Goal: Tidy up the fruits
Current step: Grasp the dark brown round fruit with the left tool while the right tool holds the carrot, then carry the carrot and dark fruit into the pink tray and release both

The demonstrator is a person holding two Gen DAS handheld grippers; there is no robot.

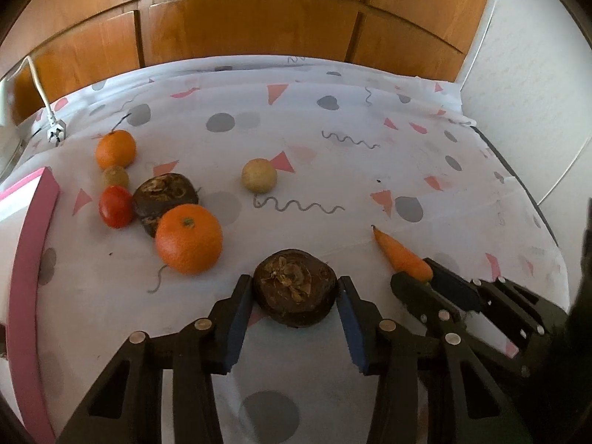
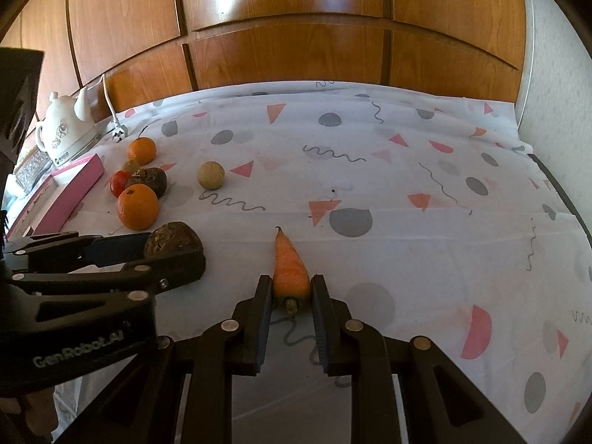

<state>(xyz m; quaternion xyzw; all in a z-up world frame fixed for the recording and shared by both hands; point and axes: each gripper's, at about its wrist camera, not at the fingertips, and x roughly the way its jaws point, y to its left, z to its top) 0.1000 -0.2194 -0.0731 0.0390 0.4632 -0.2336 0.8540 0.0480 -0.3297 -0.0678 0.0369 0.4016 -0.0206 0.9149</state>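
My left gripper (image 1: 295,288) is shut on a dark brown beet (image 1: 296,286) that rests on the patterned cloth; it also shows in the right wrist view (image 2: 173,243). My right gripper (image 2: 291,286) is shut on the thick end of an orange carrot (image 2: 289,270), tip pointing away; the carrot also shows in the left wrist view (image 1: 401,255). On the left lie a large orange (image 1: 188,238), a second beet (image 1: 164,196), a red tomato (image 1: 115,206), a kiwi (image 1: 115,176), a small orange (image 1: 115,149) and a pale round fruit (image 1: 259,175).
A pink box (image 1: 26,259) lies along the table's left edge. A white kettle (image 2: 66,133) and a plug (image 1: 56,134) on a cord sit at the back left. Wooden cabinet doors (image 2: 296,18) stand behind the table.
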